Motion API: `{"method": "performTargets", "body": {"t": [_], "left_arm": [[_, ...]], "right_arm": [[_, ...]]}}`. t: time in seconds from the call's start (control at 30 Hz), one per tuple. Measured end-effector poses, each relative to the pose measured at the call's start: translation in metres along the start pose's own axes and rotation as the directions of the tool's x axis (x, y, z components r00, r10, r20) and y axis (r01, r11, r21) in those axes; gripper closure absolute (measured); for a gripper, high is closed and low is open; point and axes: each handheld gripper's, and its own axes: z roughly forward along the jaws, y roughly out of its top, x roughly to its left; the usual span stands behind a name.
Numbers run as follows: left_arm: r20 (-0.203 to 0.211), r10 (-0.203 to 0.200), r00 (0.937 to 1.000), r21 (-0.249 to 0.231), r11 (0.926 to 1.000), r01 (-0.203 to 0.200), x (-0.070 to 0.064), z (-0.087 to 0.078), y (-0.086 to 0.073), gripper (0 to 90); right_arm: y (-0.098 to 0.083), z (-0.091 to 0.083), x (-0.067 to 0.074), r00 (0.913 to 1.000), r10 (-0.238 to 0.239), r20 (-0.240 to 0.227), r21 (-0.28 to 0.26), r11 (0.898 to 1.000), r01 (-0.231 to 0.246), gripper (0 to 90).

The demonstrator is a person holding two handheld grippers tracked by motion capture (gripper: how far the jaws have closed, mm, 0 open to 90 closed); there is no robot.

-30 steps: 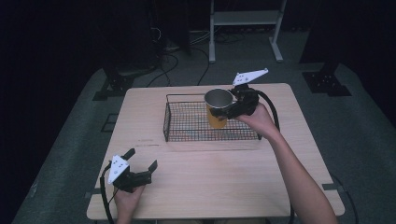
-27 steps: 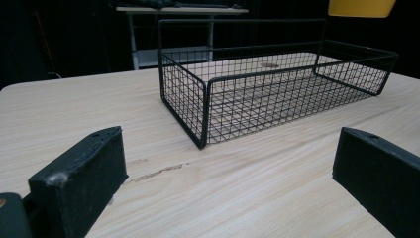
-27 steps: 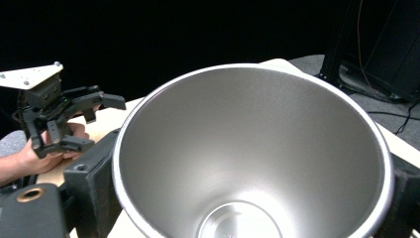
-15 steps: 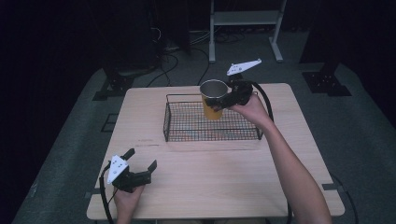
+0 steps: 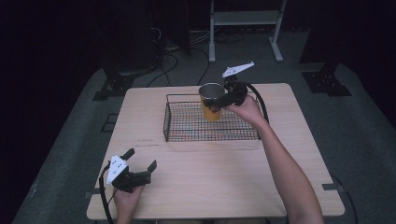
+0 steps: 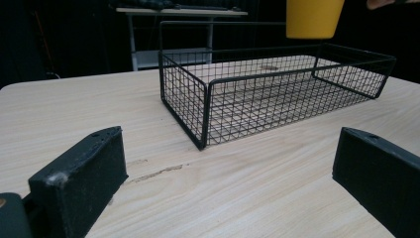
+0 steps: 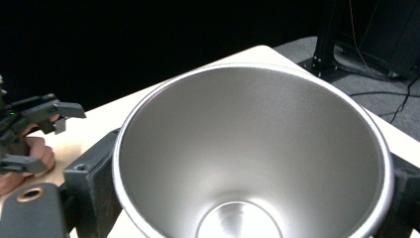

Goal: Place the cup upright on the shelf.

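Note:
A yellow cup point(image 5: 211, 101) with a bare steel inside point(image 7: 247, 158) hangs upright above the black wire basket point(image 5: 187, 133), over its far middle part. My right gripper point(image 5: 219, 99) is shut on the cup's upper wall, one jaw on each side. From the left gripper view the cup's yellow base point(image 6: 314, 19) floats above the basket point(image 6: 208, 114). My left gripper point(image 5: 141, 166) rests open at the table's near left corner, nothing between its jaws. It also appears far off as the left gripper point(image 7: 37, 134) in the right gripper view.
The light wooden table point(image 5: 224, 182) has bare room in front of the basket. A white metal rack point(image 5: 243, 18) stands on the dark floor behind the table, with cables point(image 5: 173, 56) beside it.
My right gripper has lifted the cup higher above the basket and carried it slightly left. The left gripper has not moved.

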Motion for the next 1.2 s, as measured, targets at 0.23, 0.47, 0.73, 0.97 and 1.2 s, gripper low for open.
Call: {"method": "performTargets", "body": {"t": [0.23,0.47,0.73,0.97,1.2], "left_arm": [[0.0,0.0,1.0,0.0,1.0,0.0,0.0,0.0,0.0,0.0],[0.001,-0.006,1.0,-0.004,1.0,0.006,0.001,0.0,0.0,0.0],[-0.004,-0.01,0.9999,-0.003,0.9999,0.01,0.002,0.0,0.0,0.0],[0.0,-0.003,1.0,0.001,1.0,0.003,0.001,0.0,0.0,0.0],[-0.003,-0.006,1.0,-0.001,1.0,0.006,0.001,0.001,0.0,0.0]], "right_arm": [[-0.011,0.01,-0.015,0.9991,0.036,0.021,0.015,0.999,-0.036,9.2],[-0.021,0.023,-0.026,0.9974,0.07,0.018,0.035,0.997,-0.07,9.2],[-0.028,0.04,-0.029,0.9972,0.073,-0.017,0.041,0.997,-0.073,9.1],[-0.034,0.047,-0.035,0.997,0.078,0.0,0.065,0.995,-0.078,9.1],[-0.041,0.05,-0.043,0.9959,0.09,0.011,0.073,0.993,-0.09,9.1]]}}
